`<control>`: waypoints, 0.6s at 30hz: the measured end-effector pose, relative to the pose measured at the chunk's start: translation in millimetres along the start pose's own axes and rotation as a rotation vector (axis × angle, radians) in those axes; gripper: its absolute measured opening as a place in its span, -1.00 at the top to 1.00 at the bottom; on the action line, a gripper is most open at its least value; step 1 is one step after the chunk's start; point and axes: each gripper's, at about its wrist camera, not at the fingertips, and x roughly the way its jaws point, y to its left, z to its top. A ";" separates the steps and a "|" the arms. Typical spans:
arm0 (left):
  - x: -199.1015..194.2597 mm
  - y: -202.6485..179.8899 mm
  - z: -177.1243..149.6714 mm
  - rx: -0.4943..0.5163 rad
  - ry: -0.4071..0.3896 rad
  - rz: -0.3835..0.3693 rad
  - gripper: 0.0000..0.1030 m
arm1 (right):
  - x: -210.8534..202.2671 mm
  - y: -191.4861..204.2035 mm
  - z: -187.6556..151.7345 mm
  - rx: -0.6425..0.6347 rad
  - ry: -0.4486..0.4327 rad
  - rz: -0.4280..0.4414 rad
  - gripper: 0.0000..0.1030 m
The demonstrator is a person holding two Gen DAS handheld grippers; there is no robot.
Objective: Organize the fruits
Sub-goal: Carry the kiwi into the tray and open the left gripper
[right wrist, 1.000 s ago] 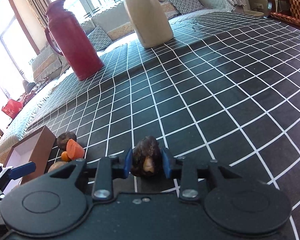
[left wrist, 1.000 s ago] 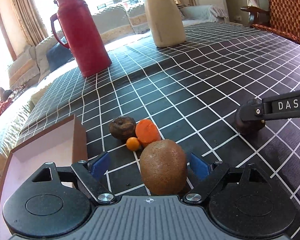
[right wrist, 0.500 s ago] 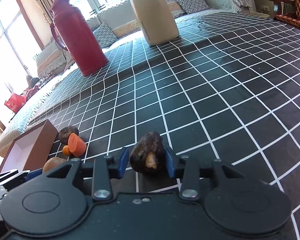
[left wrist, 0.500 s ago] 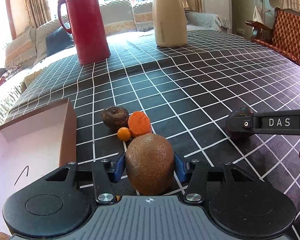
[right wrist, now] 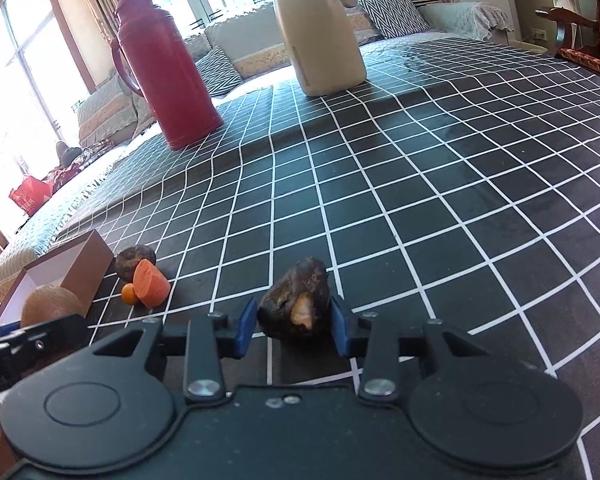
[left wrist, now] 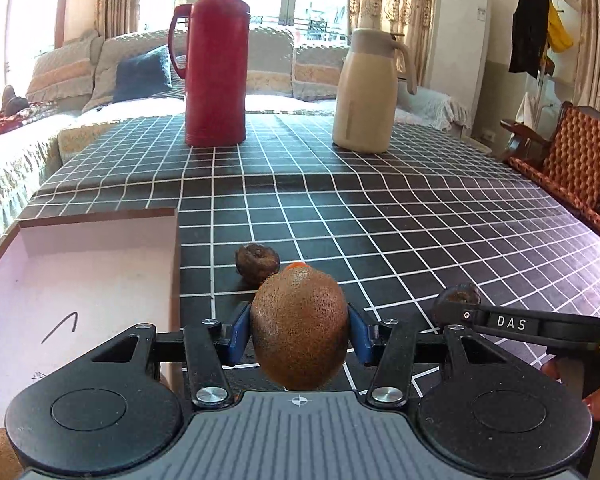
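The left gripper [left wrist: 299, 334] is clamped on a brown kiwi [left wrist: 300, 326], both blue pads pressed against its flanks. The kiwi's long axis runs along the fingers, its far end pointing away from the camera toward the table, and it fills the gap from the pads back to the gripper body. It is raised off the tablecloth, just right of the open pink-lined box [left wrist: 80, 280].

The right gripper [right wrist: 294, 326] has a dark, wrinkled fruit [right wrist: 296, 304] between its blue pads. Its jaws have just been closing a little; the right pad meets the fruit, while a thin gap seems to remain at the left pad, so I cannot tell whether the grip is firm. The fruit sits with its narrower end tilted up and away, a pale broken patch facing the camera, and appears to rest on the cloth.

Beyond the kiwi lie another dark shrivelled fruit [right wrist: 135, 262], an orange carrot chunk [right wrist: 151, 282] touching it, and a small orange fruit [right wrist: 129, 293] just beside the chunk, all near the box's corner.

The table wears a black cloth with a white grid [right wrist: 420, 200]. A red thermos [left wrist: 217, 60] and a cream jug [left wrist: 366, 92] stand upright at its far side, well apart from the fruit. Sofas, curtains and bright windows lie behind.
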 end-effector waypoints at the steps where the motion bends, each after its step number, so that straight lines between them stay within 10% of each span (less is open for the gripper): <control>1: -4.0 3.2 -0.4 -0.006 -0.007 0.008 0.01 | -1.1 1.1 -0.1 -0.004 -0.006 -0.003 0.28; 18: -17.1 96.0 -8.2 -0.147 0.002 0.256 0.01 | -11.9 10.0 0.3 0.020 -0.031 0.025 0.28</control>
